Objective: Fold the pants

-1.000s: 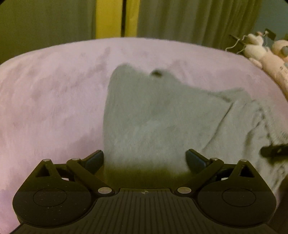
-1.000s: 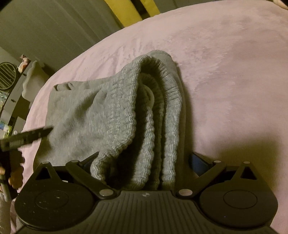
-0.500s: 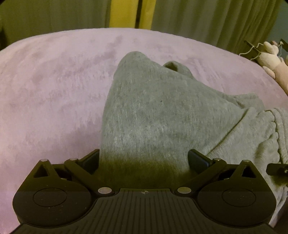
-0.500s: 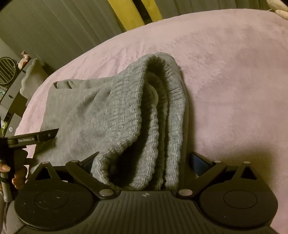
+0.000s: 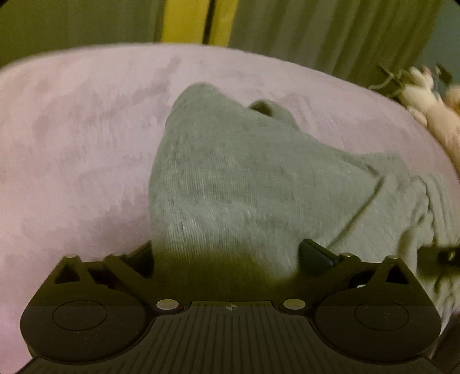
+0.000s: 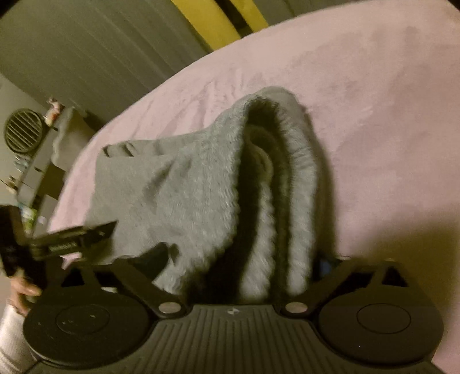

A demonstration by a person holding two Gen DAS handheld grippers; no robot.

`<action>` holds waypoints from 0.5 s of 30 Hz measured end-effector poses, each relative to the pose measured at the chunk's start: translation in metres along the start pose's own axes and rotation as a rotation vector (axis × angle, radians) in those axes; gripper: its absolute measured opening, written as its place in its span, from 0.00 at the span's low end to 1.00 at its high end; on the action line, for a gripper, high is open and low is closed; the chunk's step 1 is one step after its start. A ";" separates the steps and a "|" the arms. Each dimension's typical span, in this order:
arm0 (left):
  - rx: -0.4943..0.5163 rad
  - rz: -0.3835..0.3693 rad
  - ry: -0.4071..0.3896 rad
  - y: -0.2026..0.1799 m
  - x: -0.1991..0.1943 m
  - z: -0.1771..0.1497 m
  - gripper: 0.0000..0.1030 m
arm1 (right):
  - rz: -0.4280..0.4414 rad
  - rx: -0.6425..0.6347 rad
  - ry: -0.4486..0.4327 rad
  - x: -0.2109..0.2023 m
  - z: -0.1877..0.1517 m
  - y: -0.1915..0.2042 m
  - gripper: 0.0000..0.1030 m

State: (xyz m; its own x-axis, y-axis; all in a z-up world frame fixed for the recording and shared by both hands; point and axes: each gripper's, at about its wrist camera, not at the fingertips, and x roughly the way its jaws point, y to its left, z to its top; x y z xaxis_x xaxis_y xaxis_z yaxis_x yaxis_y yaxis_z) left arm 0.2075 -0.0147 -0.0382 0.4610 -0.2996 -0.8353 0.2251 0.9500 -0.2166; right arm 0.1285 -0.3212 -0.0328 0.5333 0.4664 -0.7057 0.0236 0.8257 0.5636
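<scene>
Grey knit pants [image 5: 244, 187] lie folded on a pink blanket [image 5: 72, 143]. My left gripper [image 5: 227, 256] holds a plain corner of them between its fingers [image 5: 314, 256]. My right gripper [image 6: 241, 267] holds the ribbed waistband [image 6: 287, 201], bunched and folded over, between its fingers [image 6: 152, 259]. The rest of the pants [image 6: 161, 184] spread away to the left in the right wrist view. The left gripper's finger also shows at the left of the right wrist view [image 6: 77, 238]. The right gripper's tip shows at the right edge of the left wrist view [image 5: 442, 254].
Curtains [image 5: 330, 28] with a yellow strip [image 5: 184, 23] hang behind the bed. Plush toys [image 5: 425, 97] lie at the far right. A dark shelf unit [image 6: 37, 172] and a round fan [image 6: 24, 132] stand left of the bed.
Both grippers have lifted and shifted a little with the pants; the frames are blurred with motion. The left gripper's finger now sits closer to the right gripper.
</scene>
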 end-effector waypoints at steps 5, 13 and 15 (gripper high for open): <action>0.057 0.023 -0.010 -0.021 -0.015 0.003 0.58 | -0.099 -0.052 -0.033 -0.001 -0.001 0.013 0.68; 0.068 0.112 -0.093 -0.037 -0.054 0.007 0.23 | -0.097 -0.034 -0.116 -0.027 -0.006 0.027 0.53; 0.050 0.107 -0.102 -0.038 -0.062 0.010 0.23 | -0.089 -0.061 -0.145 -0.034 -0.002 0.034 0.52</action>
State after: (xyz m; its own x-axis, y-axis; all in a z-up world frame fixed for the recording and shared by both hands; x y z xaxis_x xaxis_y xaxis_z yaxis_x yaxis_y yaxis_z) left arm 0.1790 -0.0332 0.0269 0.5689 -0.2072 -0.7959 0.2116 0.9720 -0.1018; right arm 0.1090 -0.3082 0.0099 0.6477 0.3436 -0.6800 0.0271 0.8816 0.4713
